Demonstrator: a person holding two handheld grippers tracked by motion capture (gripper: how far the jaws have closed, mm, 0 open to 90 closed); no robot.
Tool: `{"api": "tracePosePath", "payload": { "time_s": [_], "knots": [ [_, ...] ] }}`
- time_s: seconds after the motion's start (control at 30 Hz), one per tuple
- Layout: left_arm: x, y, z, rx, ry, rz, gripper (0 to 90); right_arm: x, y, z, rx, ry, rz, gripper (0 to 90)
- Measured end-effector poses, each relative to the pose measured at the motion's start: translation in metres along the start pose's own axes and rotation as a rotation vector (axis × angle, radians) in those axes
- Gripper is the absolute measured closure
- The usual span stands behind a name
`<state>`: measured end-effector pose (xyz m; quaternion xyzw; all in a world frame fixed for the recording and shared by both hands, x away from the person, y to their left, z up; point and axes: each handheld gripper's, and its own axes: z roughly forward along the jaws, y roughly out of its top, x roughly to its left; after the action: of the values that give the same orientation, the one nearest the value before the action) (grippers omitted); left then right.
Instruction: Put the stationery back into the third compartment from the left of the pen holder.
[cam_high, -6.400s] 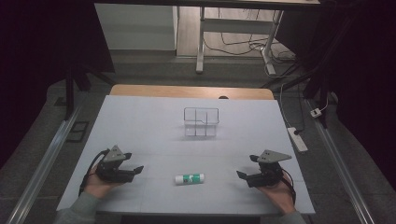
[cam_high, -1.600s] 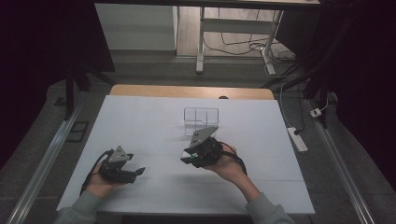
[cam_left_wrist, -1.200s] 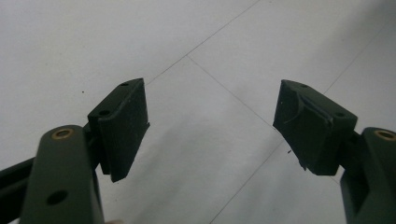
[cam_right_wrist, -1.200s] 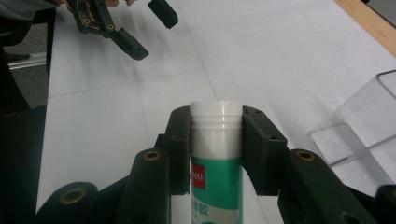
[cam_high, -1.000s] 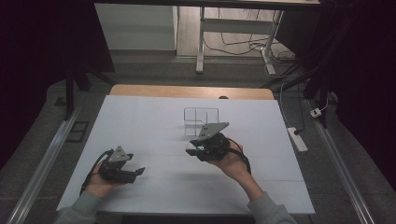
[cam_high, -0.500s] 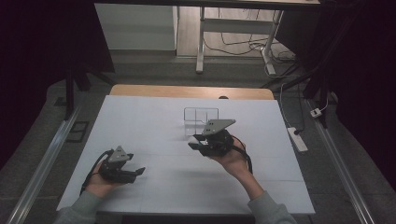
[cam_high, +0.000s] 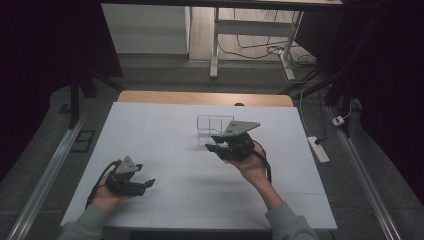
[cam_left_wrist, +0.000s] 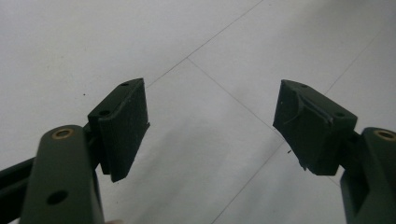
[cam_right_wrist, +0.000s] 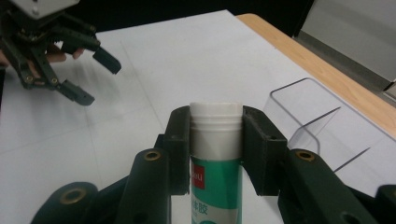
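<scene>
Right gripper (cam_high: 216, 145) has carried the green-and-white tube with a white cap (cam_right_wrist: 215, 154) off the near-centre tabletop, where it lay on its side between both hands, up and back toward the clear plastic divided organiser box (cam_high: 212, 127); over the last couple of frames it crept closer to that box; left gripper (cam_high: 144, 184) has stayed put at the near-left.

Right gripper: jaws clamped on the tube just below its cap, pads pressing both sides; tube points away along the jaws, cap end clear of the pads; red patch and printed characters on the label visible in the right gripper view; gripper held above the tabletop (cam_high: 165, 130), just at the near side of the clear box; box empty-looking, thin inner walls visible (cam_right_wrist: 308, 116).

Left gripper: jaws spread wide, nothing between them; left gripper view looks down on bare white surface with faint seam lines (cam_left_wrist: 210, 84); hand (cam_high: 107, 192) resting low on the tabletop, well apart from tube and box.
</scene>
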<state>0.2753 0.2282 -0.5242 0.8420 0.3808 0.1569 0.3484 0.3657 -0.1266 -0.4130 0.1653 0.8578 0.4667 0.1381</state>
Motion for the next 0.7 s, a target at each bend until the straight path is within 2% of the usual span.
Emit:
{"api": "tracePosePath", "payload": {
  "time_s": [0.23,0.7],
  "knots": [
    [0.000,0.001,0.000,-0.007,-0.004,-0.001,25.9,-0.013,0.000,-0.001,-0.030,-0.055,0.035,63.7],
    [-0.002,0.002,0.000,-0.005,-0.011,0.014,25.9,-0.046,0.014,0.004,-0.082,-0.196,0.079,63.7]
  ]
}}
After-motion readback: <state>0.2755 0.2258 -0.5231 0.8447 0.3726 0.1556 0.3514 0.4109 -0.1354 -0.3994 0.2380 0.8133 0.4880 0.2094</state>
